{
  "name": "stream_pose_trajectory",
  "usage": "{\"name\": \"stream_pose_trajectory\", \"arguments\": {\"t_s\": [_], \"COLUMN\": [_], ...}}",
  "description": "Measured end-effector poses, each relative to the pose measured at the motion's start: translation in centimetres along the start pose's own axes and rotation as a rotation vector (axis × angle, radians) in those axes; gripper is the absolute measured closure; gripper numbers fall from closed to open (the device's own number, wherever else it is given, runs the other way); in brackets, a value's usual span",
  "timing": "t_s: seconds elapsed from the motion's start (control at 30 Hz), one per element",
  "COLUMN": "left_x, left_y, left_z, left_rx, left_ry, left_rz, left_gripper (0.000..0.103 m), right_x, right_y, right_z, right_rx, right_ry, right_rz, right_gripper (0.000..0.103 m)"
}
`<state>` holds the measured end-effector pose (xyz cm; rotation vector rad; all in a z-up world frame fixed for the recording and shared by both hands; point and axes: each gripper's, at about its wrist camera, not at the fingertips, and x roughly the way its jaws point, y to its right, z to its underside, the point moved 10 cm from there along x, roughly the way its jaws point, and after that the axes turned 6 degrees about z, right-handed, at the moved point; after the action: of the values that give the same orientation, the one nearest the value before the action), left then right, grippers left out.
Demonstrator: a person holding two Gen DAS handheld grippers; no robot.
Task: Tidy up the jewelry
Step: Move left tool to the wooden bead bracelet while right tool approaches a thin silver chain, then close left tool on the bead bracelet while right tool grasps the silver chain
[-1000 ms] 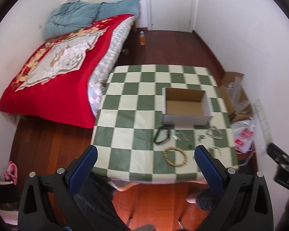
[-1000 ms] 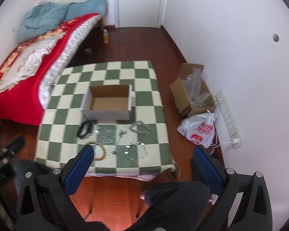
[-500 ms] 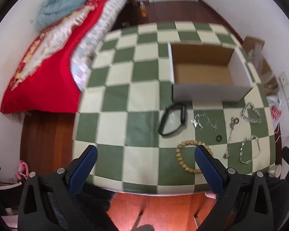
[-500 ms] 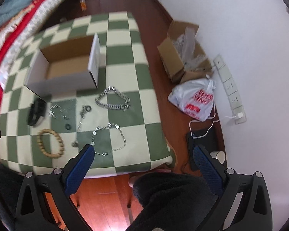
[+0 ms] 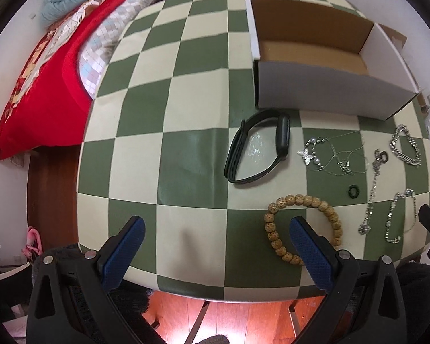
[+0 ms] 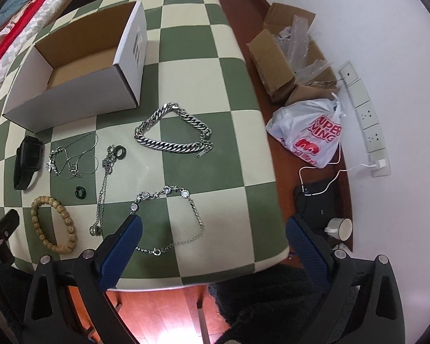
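An open white cardboard box (image 5: 324, 91) (image 6: 129, 66), empty inside, stands on the checkered table (image 5: 169, 114) (image 6: 192, 80). In front of it lie a black wristband (image 5: 235, 149) (image 6: 27, 157), a wooden bead bracelet (image 5: 275, 240) (image 6: 41, 229), a small dark ring (image 5: 353, 191) (image 6: 79, 193), a thin pendant necklace (image 5: 329, 154) (image 6: 71, 157), a long silver chain (image 5: 371, 200) (image 6: 101, 195), a thick silver link chain (image 6: 169, 143) (image 5: 404, 149) and a crystal bracelet (image 6: 186, 218) (image 5: 398, 218). My left gripper (image 5: 215, 246) is open above the table's near edge, its right finger over the bead bracelet. My right gripper (image 6: 212, 243) is open over the crystal bracelet.
A bed with a red cover (image 5: 48, 86) stands left of the table. Right of the table on the floor are a brown carton (image 6: 289, 66), a white plastic bag (image 6: 312, 134), a cup (image 6: 341, 228) and a wall power strip (image 6: 364, 114). My knees show below the table edge.
Both grippers have come down and forward toward the table, so the jewelry and box look much larger. Both stay open. Nothing on the table has moved.
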<state>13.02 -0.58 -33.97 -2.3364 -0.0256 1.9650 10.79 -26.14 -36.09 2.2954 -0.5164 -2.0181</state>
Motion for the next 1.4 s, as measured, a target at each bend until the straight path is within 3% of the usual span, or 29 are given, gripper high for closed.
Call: {"name": "stream_pose_trajectory", "arguments": {"t_s": [0.5,0.67,0.77,0.97,1.03,1.2,1.3,1.4], "left_x": [3.5,4.4,4.8,4.8,4.7,3.8,3.9,3.5], "left_y": [0.3,0.2,-0.6,-1.3,-1.5,-1.3,-1.5,-1.6], "left_z": [0.5,0.8,0.1,-0.1,-0.3,-0.8,-0.8,-0.7], "left_rx": [-0.035,-0.044,-0.053,-0.058,-0.053,-0.021,-0.005,0.010], "left_ry": [-0.071,-0.097,-0.084,-0.069,-0.057,-0.028,-0.034,-0.036], "left_rz": [0.115,0.163,0.183,0.191,0.191,0.194,0.188,0.177], "left_gripper": [0.001,0.021,0.025,0.030,0.035,0.088,0.094,0.096], "right_x": [2.3,2.8,3.3,3.2,3.4,3.3,2.9,2.4], "right_y": [-0.2,-0.2,-0.4,-0.8,-0.7,-1.0,-1.8,-2.7], "right_z": [0.5,0.6,0.9,0.9,0.8,0.8,0.8,0.9], "right_rx": [0.003,0.001,-0.009,0.001,0.005,0.020,-0.005,-0.020], "right_ry": [-0.047,-0.058,-0.074,-0.066,-0.064,-0.054,-0.037,-0.024], "right_rz": [-0.003,-0.007,-0.011,-0.029,-0.037,-0.095,-0.104,-0.119], "right_gripper": [0.008,0.013,0.020,0.022,0.022,0.034,0.048,0.069]}}
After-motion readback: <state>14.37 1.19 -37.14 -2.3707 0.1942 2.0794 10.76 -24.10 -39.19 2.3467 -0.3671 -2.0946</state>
